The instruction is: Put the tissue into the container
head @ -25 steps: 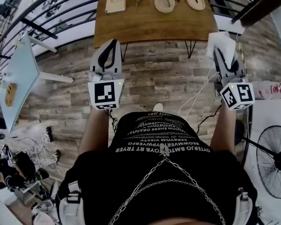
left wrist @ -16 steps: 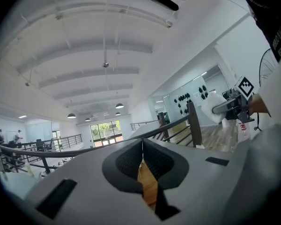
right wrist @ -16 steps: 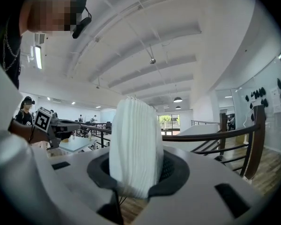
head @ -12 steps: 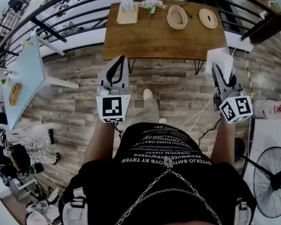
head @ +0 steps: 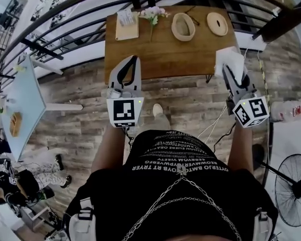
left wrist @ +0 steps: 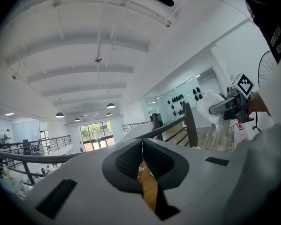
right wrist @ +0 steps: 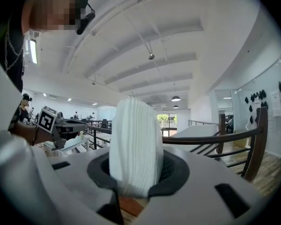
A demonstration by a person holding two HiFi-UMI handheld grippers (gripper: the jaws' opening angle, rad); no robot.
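Head view: person in black printed shirt stands on wood-plank floor, one gripper in each hand, both held out roughly level toward a wooden table set against a dark railing. R side: right gripper has its jaws clamped on the tissue — a thick white folded stack, standing upright between the dark pads, edges fanned at top, bulging well above the jaw line. Tissue is therefore in the air at the table's near-right corner, not resting on anything. L side: left gripper has its fingers pressed together, tips meeting in a thin seam, nothing between them; a sliver of table wood shows through the gap lower down. It hangs over the table's near edge, left of centre, well apart from the right one. On the table, far side, L to R: a flat wooden tray w/ something white on it, a sprig of pale flowers, an oval basket, a round flat disc. Oval basket is prob. the container — can't confirm from this height. It sits between the two grippers' lines, nearer the far edge. Standing fan at lower right, pale side table at left.
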